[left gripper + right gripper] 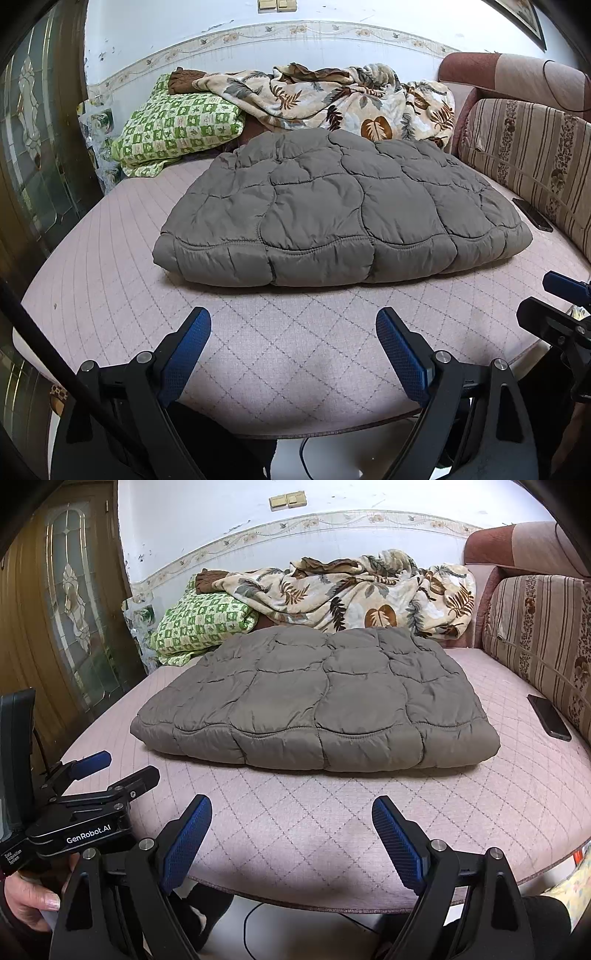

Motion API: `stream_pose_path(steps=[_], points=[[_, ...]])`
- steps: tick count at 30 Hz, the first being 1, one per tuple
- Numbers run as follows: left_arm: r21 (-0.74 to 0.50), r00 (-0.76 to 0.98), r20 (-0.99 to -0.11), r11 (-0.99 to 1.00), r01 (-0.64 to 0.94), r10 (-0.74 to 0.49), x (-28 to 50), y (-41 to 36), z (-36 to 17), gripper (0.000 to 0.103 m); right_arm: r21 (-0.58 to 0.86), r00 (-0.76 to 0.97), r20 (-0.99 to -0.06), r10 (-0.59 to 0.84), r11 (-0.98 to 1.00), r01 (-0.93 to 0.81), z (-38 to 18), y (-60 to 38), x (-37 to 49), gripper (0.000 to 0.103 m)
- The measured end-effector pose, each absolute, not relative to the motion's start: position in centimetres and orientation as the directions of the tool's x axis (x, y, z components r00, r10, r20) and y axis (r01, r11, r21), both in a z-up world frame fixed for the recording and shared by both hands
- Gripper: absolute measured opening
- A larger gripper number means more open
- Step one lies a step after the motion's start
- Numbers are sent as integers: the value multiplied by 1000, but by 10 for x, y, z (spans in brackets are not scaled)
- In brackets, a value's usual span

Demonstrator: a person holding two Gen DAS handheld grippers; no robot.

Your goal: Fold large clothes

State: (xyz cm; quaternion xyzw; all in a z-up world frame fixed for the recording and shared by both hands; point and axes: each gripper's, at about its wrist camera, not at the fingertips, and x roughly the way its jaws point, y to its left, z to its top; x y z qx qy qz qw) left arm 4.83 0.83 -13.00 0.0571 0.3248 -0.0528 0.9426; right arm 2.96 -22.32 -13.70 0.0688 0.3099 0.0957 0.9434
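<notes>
Ahead of both pairs of jaws, the grey quilted jacket [340, 210] lies folded into a flat, thick rectangle on the pink quilted seat [295, 350], its stitched near hem running straight across and well apart from the fingertips. A broad band of bare cushion separates that hem from the seat's rounded front edge, which passes just beneath the jaws; bare cushion also flanks the jacket on both sides. Beyond the jacket's far edge the room closes in: a green checked pillow [177, 125] to the far left and a crumpled leaf-print blanket [351, 99] against the wall. To the right of the jaws a dark phone [549, 718] rests on the seat beside the striped back cushion [543, 635], clear of the jacket. The left gripper [293, 354] hangs over the front edge, tilted downward, its blue-padded fingers spread wide with nothing between them. The right gripper [291, 836] is posed the same way, jaws released and empty. In the right wrist view a hand [27, 897] grips the left tool's handle at the lower left.
</notes>
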Motion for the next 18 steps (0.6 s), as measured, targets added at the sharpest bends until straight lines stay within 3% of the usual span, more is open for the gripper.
stream_pose_path(steps=[11, 18], points=[[57, 787, -612, 988, 142, -77, 44, 9, -123, 90, 194, 796, -566, 215, 973, -126, -133, -223, 25, 91], [4, 782, -613, 990, 141, -109, 27, 12, -91, 91, 255, 809, -542, 229, 962, -101, -104, -230, 7, 91]])
